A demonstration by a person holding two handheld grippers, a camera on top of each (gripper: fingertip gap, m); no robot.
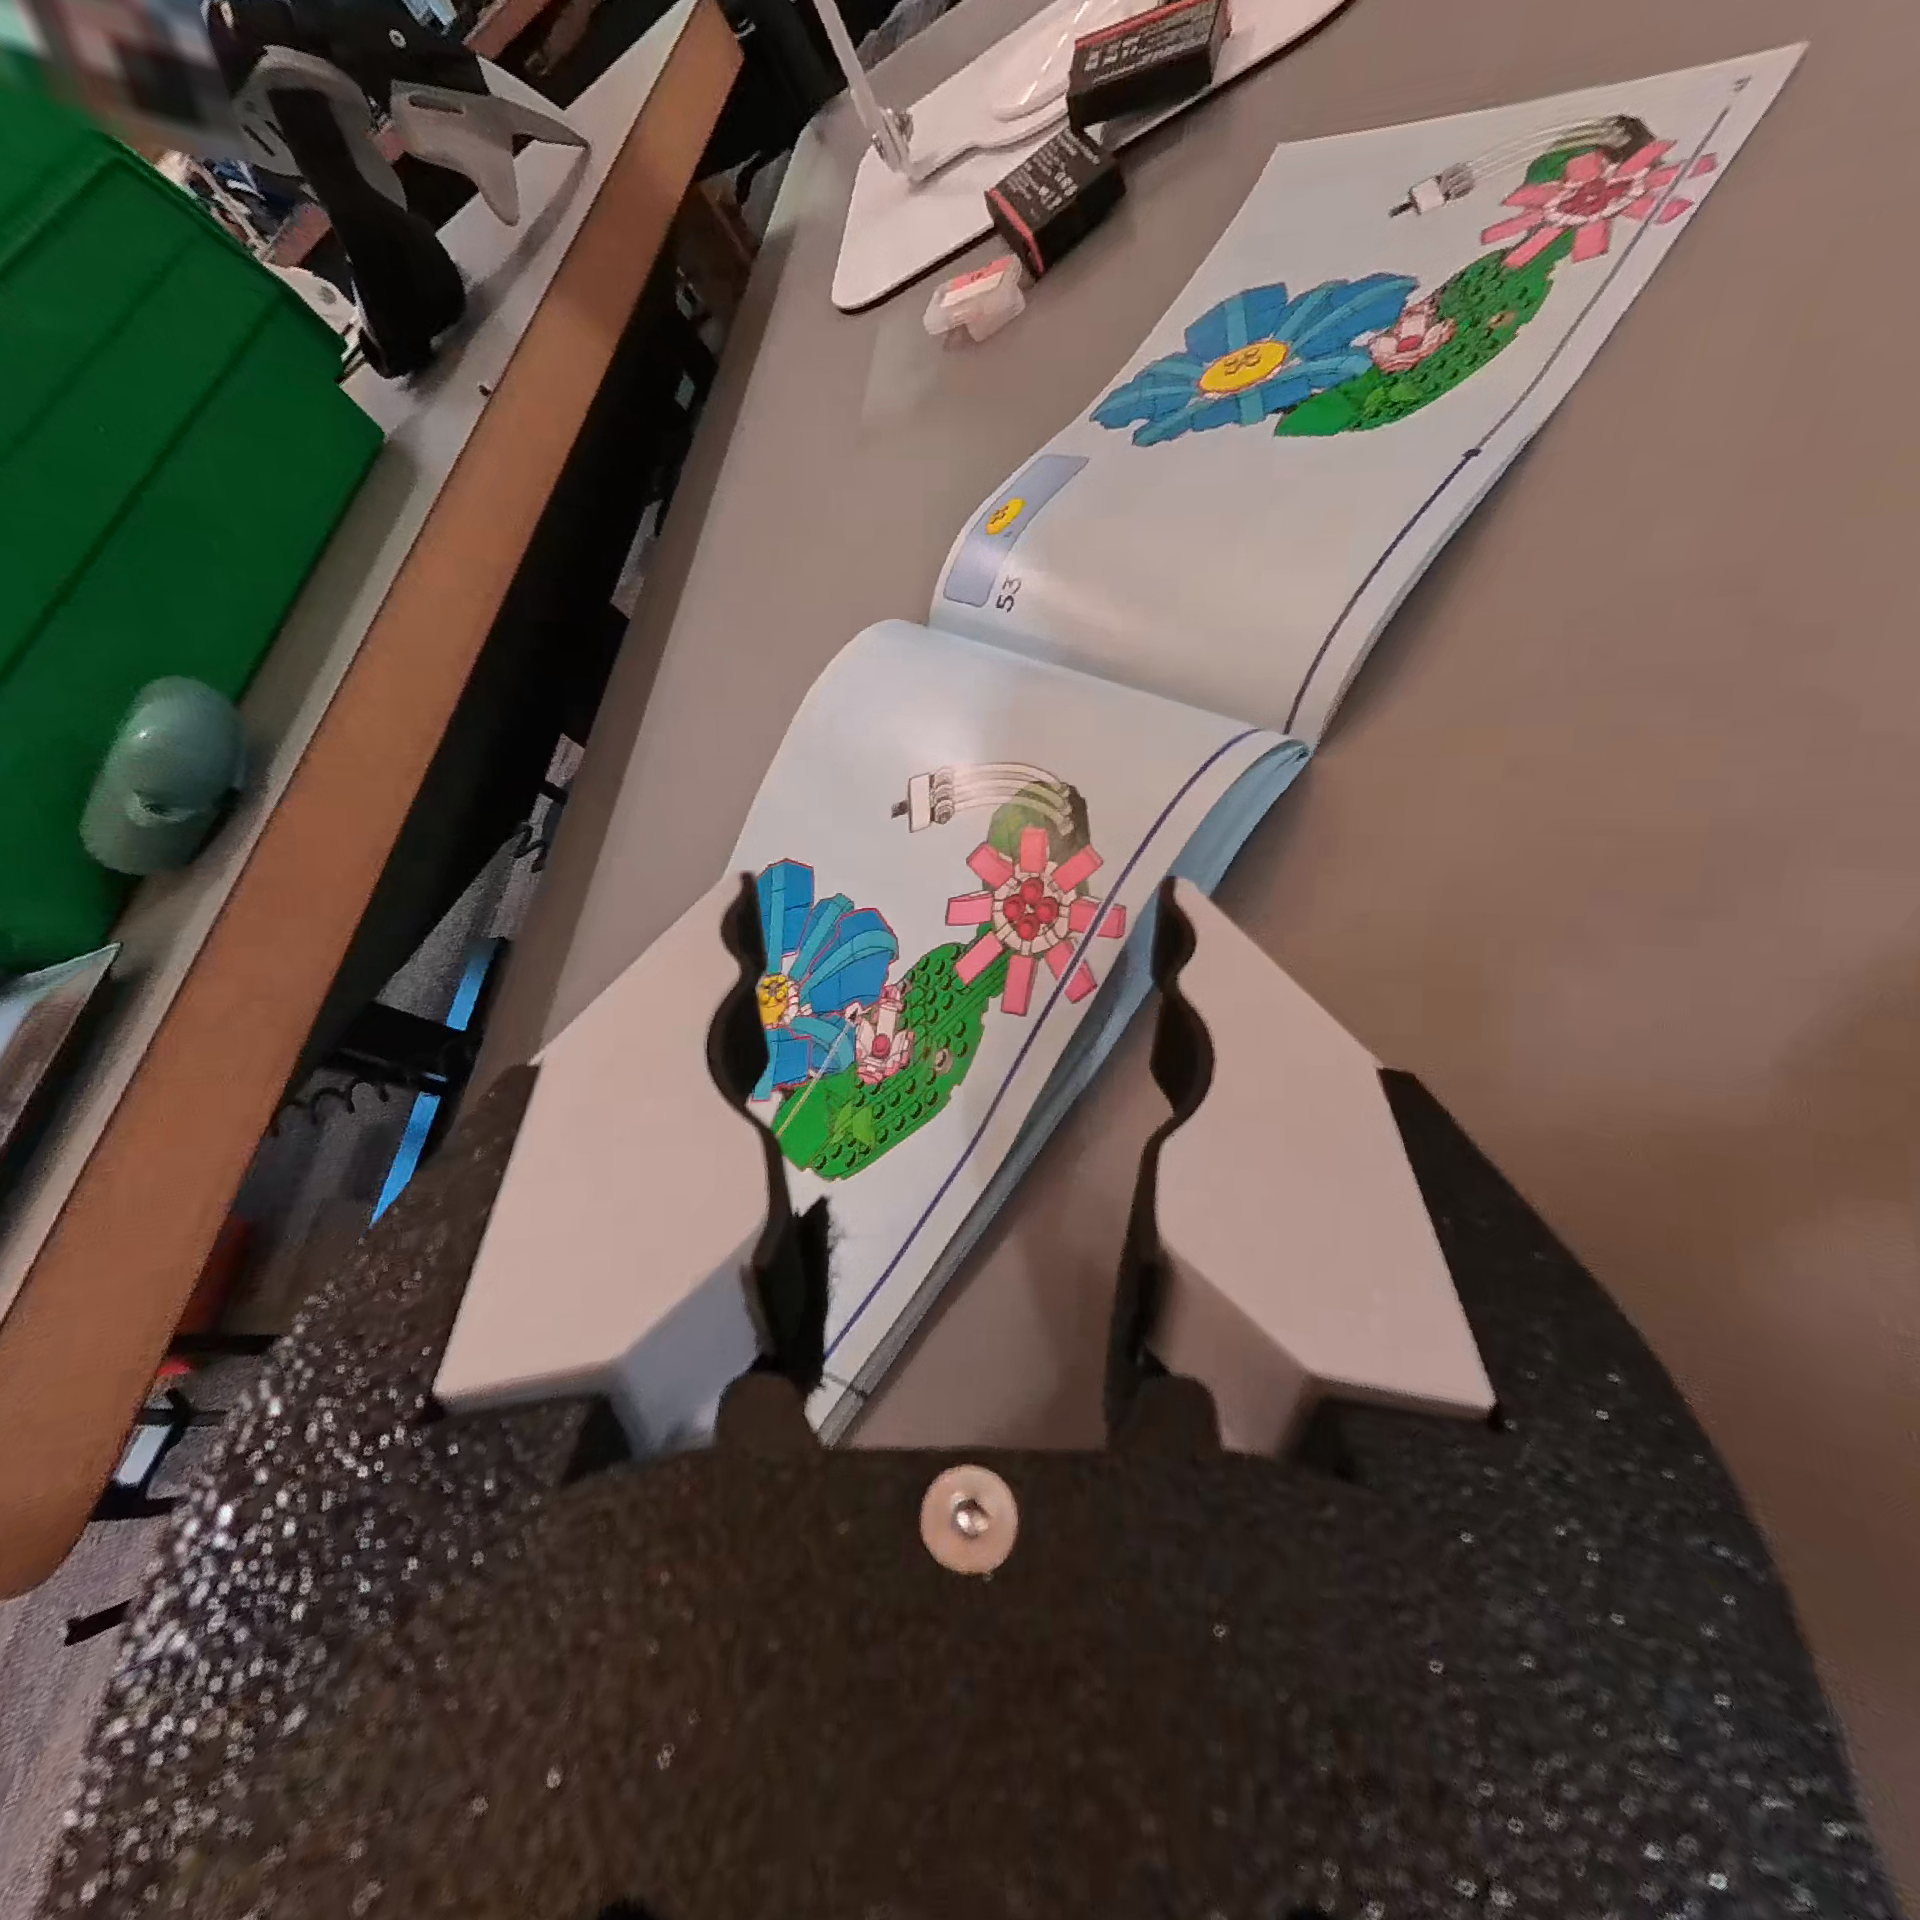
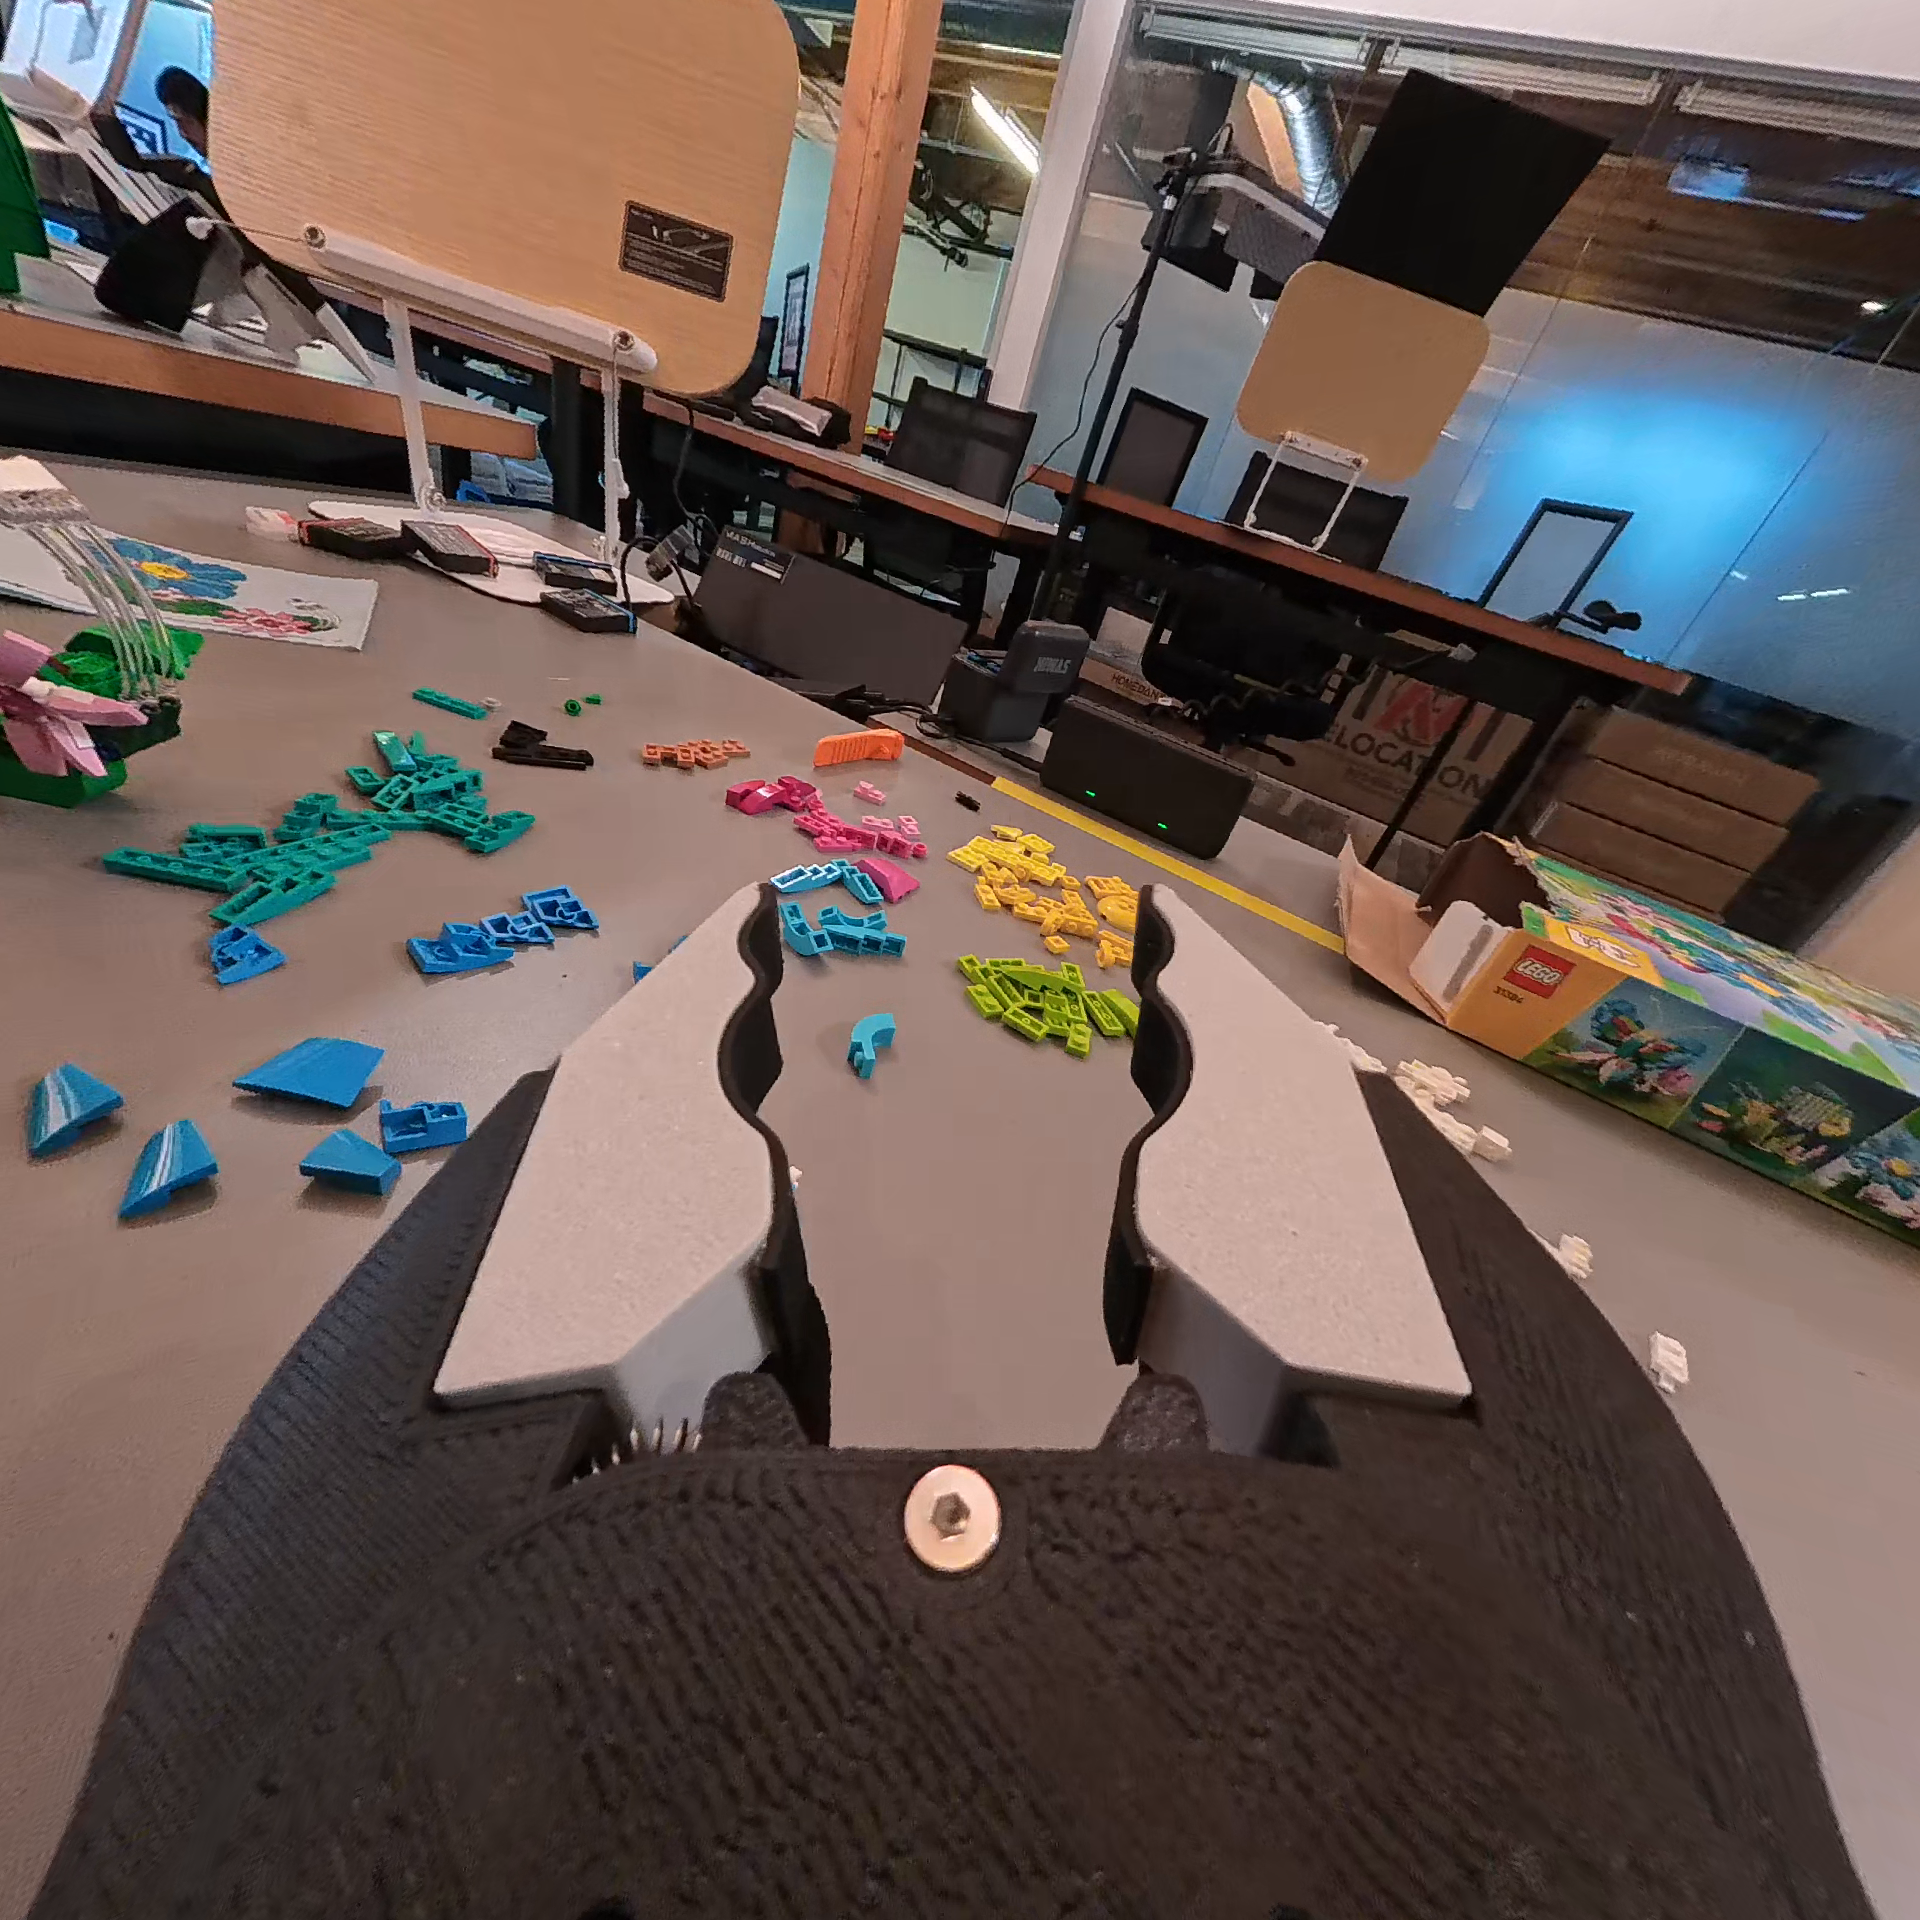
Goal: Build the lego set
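The right tool, grey-fingered with black wavy pads, hangs wide and empty just above the grey counter. Nearest ahead of it, framed between its fingers, lies a single small sky-blue curved brick. To the left sit several larger blue wedge-shaped slope pieces; to the right, touching the line of the right finger, is a heap of lime-green small plates. Beyond lie a yellow pile, a magenta and pink pile, a spread of teal plates and an orange brick separator. At the far left edge stands the partly built model, a pink flower on a green base. The opened cardboard set box lies to the right.

The left tool is also wide and empty, held over the near page of the open pale-blue instruction booklet, whose pages picture a blue flower, a pink flower and a green pad. Whether it touches the paper cannot be told.

The step in hand appears to be consulting the booklet and choosing the next part, likely for the blue flower, since no blue flower shows on the visible part of the model. The next move probably calls for lowering the right tool over the lone sky-blue brick, closing narrowly on its sides, and carrying it left to the model, which is well apart.
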